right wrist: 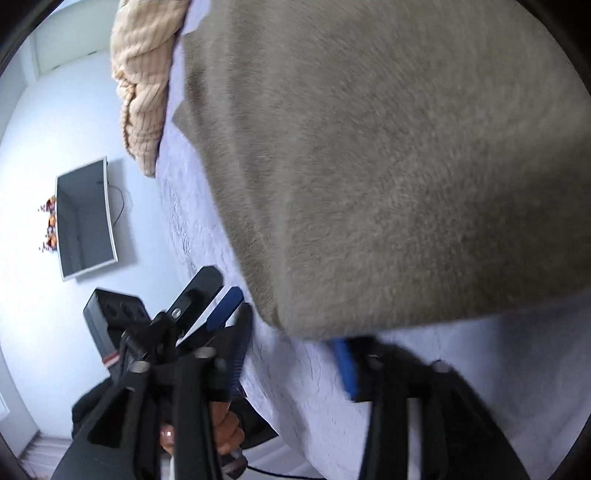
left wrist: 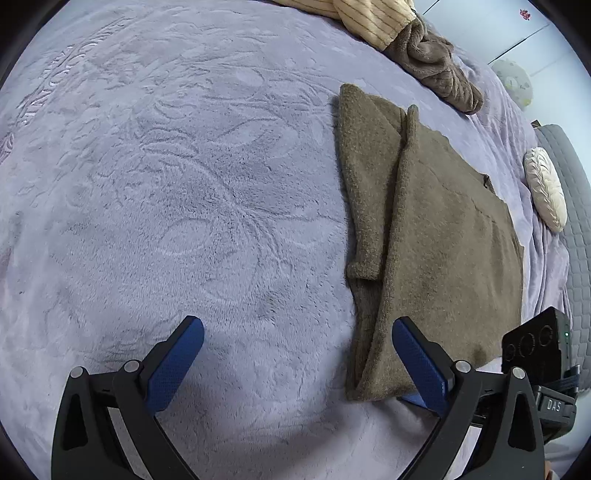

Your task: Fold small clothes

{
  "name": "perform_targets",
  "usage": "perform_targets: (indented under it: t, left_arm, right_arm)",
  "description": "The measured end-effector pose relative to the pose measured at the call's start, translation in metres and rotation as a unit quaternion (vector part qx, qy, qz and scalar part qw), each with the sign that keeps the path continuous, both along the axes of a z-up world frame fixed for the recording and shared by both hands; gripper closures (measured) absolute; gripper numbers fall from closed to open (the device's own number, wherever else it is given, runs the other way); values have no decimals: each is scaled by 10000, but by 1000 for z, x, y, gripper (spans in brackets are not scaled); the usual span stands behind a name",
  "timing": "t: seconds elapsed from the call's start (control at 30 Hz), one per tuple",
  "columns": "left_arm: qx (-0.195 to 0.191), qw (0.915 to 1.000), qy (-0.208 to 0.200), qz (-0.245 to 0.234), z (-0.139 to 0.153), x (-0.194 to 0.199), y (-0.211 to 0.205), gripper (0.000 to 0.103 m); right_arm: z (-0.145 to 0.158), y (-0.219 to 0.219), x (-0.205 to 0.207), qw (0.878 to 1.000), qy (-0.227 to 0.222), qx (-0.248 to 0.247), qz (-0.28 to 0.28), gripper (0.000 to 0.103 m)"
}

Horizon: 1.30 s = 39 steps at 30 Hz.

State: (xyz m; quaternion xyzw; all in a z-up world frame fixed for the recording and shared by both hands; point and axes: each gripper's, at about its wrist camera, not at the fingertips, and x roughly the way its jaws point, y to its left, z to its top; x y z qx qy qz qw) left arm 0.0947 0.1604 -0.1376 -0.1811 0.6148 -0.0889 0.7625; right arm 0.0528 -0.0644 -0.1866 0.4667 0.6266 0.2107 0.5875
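An olive-brown knitted sweater (left wrist: 436,229) lies folded lengthwise on the lavender plush blanket (left wrist: 177,192), a sleeve laid along its left side. My left gripper (left wrist: 297,332) hovers open over bare blanket beside the sweater's near corner, and its right finger (left wrist: 417,354) overlaps the sweater's edge. The right wrist view is blurred. There the sweater (right wrist: 388,166) fills the upper part, and its near corner hangs just past my right gripper (right wrist: 291,328). The jaws stand apart and the pads do not press the cloth. The right gripper's black housing (left wrist: 532,347) shows at the lower right.
A cream ribbed garment (left wrist: 369,18) and a brown fluffy one (left wrist: 439,70) lie at the bed's far edge. A white cushion (left wrist: 546,188) rests on a grey quilted cover (left wrist: 576,229). A wall screen (right wrist: 85,221) hangs beyond the bed. A hand (right wrist: 225,424) holds the left gripper's handle.
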Motion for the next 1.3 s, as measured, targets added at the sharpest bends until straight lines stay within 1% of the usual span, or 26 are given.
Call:
perform_targets:
  t: [0.07, 0.17, 0.3, 0.43, 0.53, 0.63, 0.77, 0.87, 1.03, 1.1, 1.2, 1.27, 1.3]
  left_arm:
    - [-4, 10000, 20, 38, -2, 1, 0, 1]
    - [-19, 10000, 11, 73, -2, 2, 2, 1]
    - [-1, 10000, 24, 83, -3, 0, 4, 1]
    - [86, 9999, 42, 67, -4, -1, 3, 1]
    - [94, 9999, 46, 78, -4, 0, 2, 1]
    - [67, 9999, 56, 91, -4, 0, 2, 1]
    - [42, 9999, 65, 97, -5, 1, 3, 1]
    - [53, 9999, 81, 69, -6, 1, 2, 1]
    - [-27, 9999, 100, 55, -6, 2, 3, 1]
    - [-247, 9997, 80, 36, -4, 2, 3, 1]
    - [-937, 9956, 85, 56, -2, 4, 9, 1]
    - [-1431, 9896, 148, 65, -4, 8, 12, 1]
    - [-1724, 9849, 173, 49, -6, 11, 12, 1]
  right_arm:
    - [13, 0, 2, 9994, -169, -230, 219, 45]
    - [32, 4, 6, 9970, -389, -283, 605, 45]
    - [56, 10, 12, 9915, -722, -587, 914, 45]
    - [67, 13, 20, 9887, -850, -841, 905, 45]
    - [76, 20, 29, 9827, -1041, -1092, 1077, 45]
    - [72, 17, 24, 9783, -1056, -1302, 1220, 45]
    - [52, 5, 15, 9863, -624, -1184, 963, 45]
    - [35, -8, 8, 9937, -337, -937, 518, 44]
    - [20, -21, 7, 9977, -226, -622, -108, 44]
    - [18, -25, 7, 9977, -248, -553, -289, 44]
    - [11, -28, 11, 9968, -294, -310, -682, 44]
    - [6, -27, 12, 9946, -262, -50, -1004, 44]
    - [1, -27, 14, 9923, -202, 129, -1217, 44]
